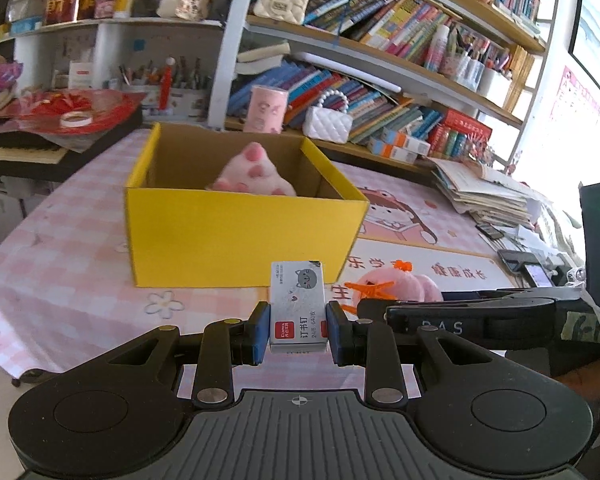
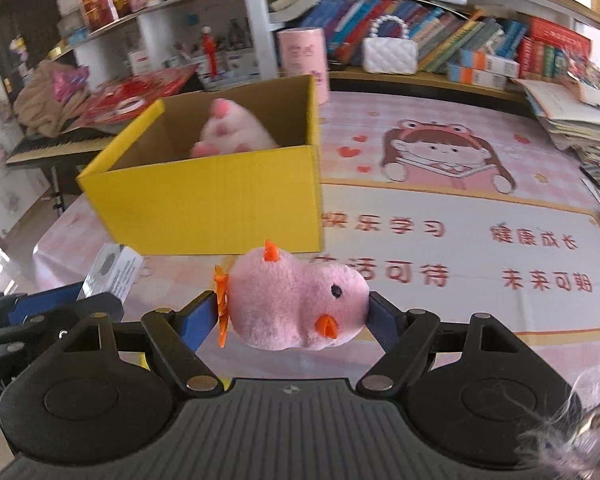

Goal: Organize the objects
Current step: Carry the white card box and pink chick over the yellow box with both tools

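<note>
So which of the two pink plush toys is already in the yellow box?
The paw-shaped plush with dark pink pads sits inside the yellow box. The pink chick plush with the orange beak is clamped in the right claw.

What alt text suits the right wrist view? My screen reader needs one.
The right gripper clamps a pink plush chick above the pink table mat, short of an open yellow box holding a pink plush paw.

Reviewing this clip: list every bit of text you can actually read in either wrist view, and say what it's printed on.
"订书钉" and "24/6": on the staple box held in the left tool.
"健康成长": on the table mat, left wrist view.
"D A S": on the right tool's arm.
Unreadable: the box's red logo and fine print, book spines, red shelf packaging; the mat's characters read mirrored in the right wrist view.
The pink plush chick in the right tool bears no text.
</note>
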`<state>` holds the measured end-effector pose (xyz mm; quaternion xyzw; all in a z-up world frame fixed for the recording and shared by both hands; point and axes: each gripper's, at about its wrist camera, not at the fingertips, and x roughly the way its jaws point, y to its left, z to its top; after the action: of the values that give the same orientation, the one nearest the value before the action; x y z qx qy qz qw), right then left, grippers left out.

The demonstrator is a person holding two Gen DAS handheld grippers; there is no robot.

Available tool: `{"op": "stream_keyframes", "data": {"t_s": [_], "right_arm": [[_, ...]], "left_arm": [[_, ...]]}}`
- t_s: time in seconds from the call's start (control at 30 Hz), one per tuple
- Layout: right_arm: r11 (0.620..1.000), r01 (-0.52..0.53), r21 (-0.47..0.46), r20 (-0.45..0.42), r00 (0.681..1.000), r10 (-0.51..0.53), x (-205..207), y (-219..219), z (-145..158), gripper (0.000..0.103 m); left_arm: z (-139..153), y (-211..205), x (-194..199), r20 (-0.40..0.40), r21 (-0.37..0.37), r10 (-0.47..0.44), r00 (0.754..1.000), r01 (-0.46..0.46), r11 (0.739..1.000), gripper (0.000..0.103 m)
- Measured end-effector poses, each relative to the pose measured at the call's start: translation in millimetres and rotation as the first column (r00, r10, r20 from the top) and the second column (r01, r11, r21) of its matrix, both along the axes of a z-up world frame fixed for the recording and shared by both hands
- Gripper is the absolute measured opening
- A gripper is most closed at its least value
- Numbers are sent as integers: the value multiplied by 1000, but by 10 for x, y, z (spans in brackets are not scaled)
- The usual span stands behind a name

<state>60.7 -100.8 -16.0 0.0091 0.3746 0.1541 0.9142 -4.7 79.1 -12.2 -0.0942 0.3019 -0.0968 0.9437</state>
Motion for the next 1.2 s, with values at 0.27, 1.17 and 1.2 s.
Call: {"op": "stream_keyframes", "data": {"t_s": [0.27, 1.17, 1.2], "right_arm": [[999, -38, -5, 25, 999, 39, -85, 231, 70, 78], [987, -159, -13, 311, 938, 155, 708, 451, 638, 78], [985, -169, -21, 301, 939, 168, 795, 468, 624, 78]], "left_arm": [[34, 176, -111, 25, -7, 28, 999, -28, 1000, 28], [402, 403, 848, 147, -24, 168, 975, -166, 986, 28], [393, 390, 906, 144, -25, 173, 974, -171, 985, 28]]}}
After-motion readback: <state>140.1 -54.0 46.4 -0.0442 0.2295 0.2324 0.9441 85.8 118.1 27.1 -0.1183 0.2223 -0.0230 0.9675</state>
